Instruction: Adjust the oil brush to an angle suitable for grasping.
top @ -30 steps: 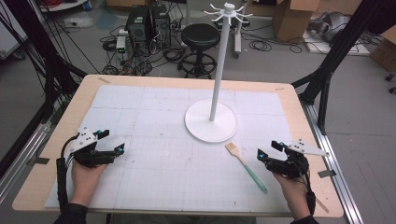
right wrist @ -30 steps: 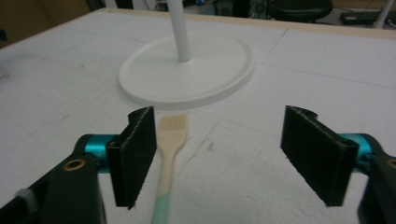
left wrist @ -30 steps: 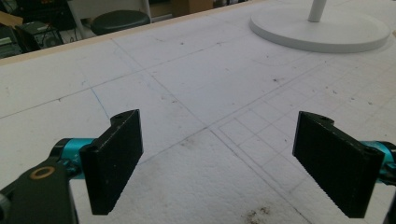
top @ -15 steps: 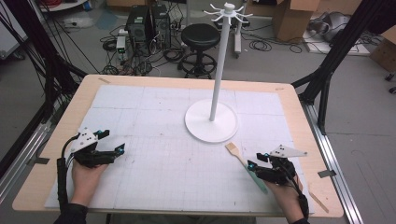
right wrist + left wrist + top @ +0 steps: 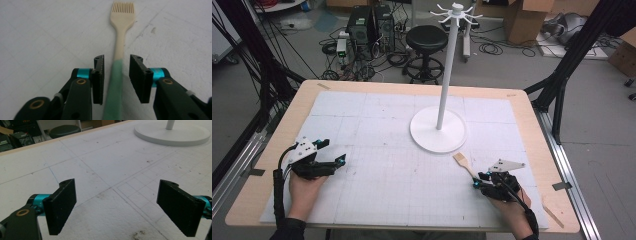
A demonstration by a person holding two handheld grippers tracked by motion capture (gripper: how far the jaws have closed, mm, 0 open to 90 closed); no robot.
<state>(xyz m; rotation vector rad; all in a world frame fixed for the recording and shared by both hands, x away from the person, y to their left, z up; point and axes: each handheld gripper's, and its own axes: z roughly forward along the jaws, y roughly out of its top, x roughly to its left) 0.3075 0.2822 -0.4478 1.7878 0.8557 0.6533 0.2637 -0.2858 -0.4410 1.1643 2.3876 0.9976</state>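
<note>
**White mat, brush between the right jaws**

White gridded mat (image 5: 377, 200) covers the bench. Near its front right corner lies the pastry brush (image 5: 119, 60), its long axis running straight away from the right gripper (image 5: 116, 75), bristles far, green handle near. The jaws stand on both sides of the handle, narrowly apart, not yet touching. The left gripper (image 5: 117, 205), wide open and empty, hovers near the front left edge, well apart from the brush.
</note>
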